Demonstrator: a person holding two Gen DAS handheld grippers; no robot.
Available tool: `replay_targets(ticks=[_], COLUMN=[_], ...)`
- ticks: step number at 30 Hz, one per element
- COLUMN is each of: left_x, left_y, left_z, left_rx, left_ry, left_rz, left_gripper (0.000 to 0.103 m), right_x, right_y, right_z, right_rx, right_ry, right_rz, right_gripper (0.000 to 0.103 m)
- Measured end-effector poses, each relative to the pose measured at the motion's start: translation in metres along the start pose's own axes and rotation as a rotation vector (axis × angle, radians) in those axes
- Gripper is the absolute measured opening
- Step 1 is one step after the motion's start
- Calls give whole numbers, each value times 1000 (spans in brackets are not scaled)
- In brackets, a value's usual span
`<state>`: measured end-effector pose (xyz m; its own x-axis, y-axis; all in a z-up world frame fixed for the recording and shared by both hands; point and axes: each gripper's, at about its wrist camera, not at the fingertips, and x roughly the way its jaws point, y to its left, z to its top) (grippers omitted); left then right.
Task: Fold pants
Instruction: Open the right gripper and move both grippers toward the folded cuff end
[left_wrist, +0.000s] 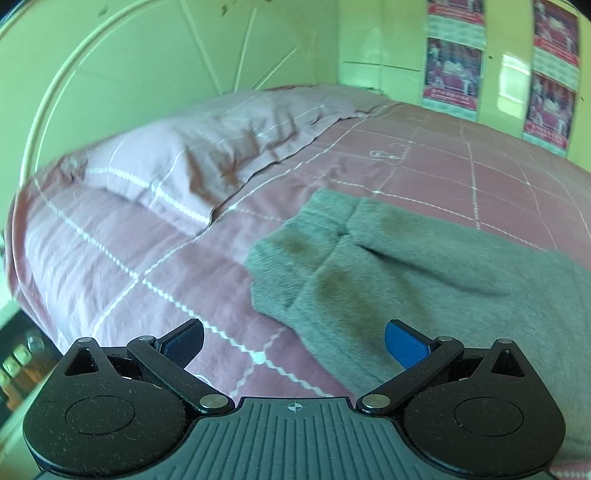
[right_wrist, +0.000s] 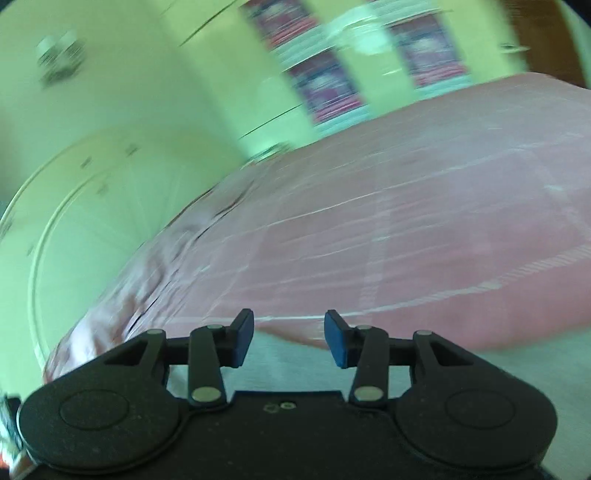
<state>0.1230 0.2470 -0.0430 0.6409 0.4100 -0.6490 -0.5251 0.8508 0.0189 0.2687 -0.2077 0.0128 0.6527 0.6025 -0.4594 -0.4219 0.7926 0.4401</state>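
The grey pants (left_wrist: 424, 273) lie flat on the pink checked bed (left_wrist: 129, 266), filling the right and lower right of the left wrist frame, their two leg ends pointing toward the pillow (left_wrist: 207, 155) at upper left; spread this way they seem ready for a fold. The left hand-held gripper (left_wrist: 293, 345) hangs released, fingers wide, over the near pants edge, grasping nothing. The right hand-held gripper (right_wrist: 289, 339) is likewise released and empty (its view is heavily blurred), with pale grey cloth just below its fingers at the bottom of the frame.
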Motion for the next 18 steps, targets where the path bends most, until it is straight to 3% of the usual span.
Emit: replay_targets(ticks=[3, 7, 10, 12, 14, 17, 18], left_x=[16, 38, 51, 58, 63, 64, 64], left_y=[13, 25, 26, 22, 23, 29, 30], left_z=[6, 17, 23, 22, 18, 13, 13], left_rx=[-77, -147, -178, -161, -187, -227, -237], left_ry=[38, 29, 45, 48, 53, 45, 44], left_rz=[-66, -12, -45, -66, -116, -156, -165], left_gripper=[103, 103, 103, 95, 78, 75, 75], right_x=[62, 106, 126, 141, 156, 168, 170], right_y=[22, 35, 36, 37, 37, 39, 39], right_z=[13, 3, 0, -2, -2, 0, 1], right_rx=[-55, -98, -135, -162, -190, -229, -225], right_ry=[121, 212, 241, 260, 300, 359, 385], right_rz=[32, 39, 55, 63, 74, 116, 154], right_gripper=[31, 30, 30, 30, 30, 28, 21])
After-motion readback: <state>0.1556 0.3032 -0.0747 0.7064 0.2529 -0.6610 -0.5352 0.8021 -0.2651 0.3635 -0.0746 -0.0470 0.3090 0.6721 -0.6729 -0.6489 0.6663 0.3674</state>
